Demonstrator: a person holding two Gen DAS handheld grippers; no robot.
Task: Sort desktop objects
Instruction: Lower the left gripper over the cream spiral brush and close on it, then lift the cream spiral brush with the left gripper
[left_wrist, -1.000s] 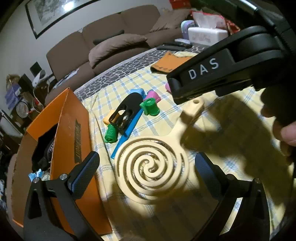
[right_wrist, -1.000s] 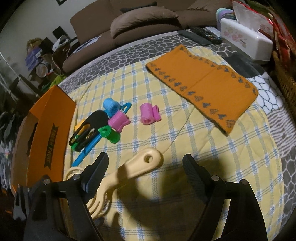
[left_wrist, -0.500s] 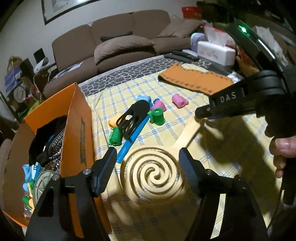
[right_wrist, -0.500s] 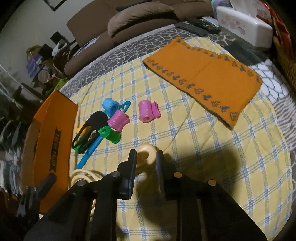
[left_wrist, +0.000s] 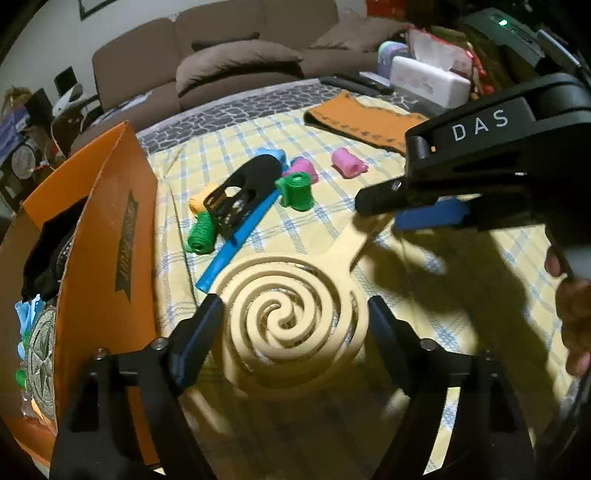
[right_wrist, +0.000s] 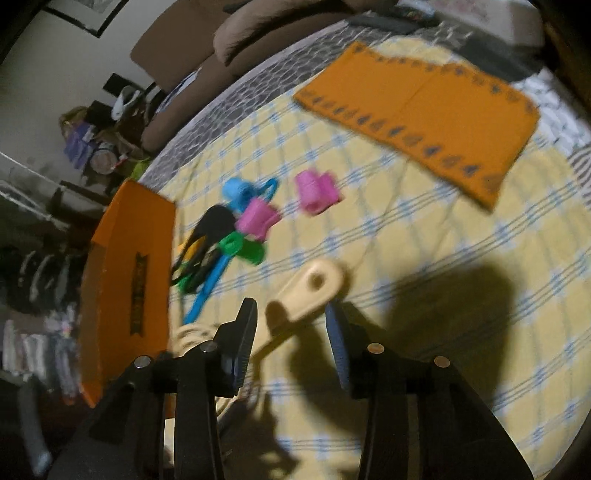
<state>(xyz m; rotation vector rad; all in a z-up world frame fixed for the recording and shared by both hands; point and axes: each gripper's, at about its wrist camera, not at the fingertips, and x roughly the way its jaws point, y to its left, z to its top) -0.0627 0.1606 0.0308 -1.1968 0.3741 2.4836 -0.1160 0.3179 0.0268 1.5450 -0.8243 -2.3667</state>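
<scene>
While scanning from the left edge: orange cardboard box (left_wrist: 110, 258) standing open, stuffed with dark and shiny bits. Just beside it, left gripper (left_wrist: 295, 317) spread around the round spiral head of the cream swatter (left_wrist: 288, 314), jaws opening, pads looking just off the rim. Flat on the yellow checked cloth (left_wrist: 332, 229), that swatter. Further back, pile of curlers plus black shoehorn (left_wrist: 243, 192) and blue strip (left_wrist: 240, 240). Then right gripper (right_wrist: 291, 325) straddling the swatter's handle, jaws opening, not pinching it. Far right, orange mat (right_wrist: 424, 110) well apart from everything.
</scene>
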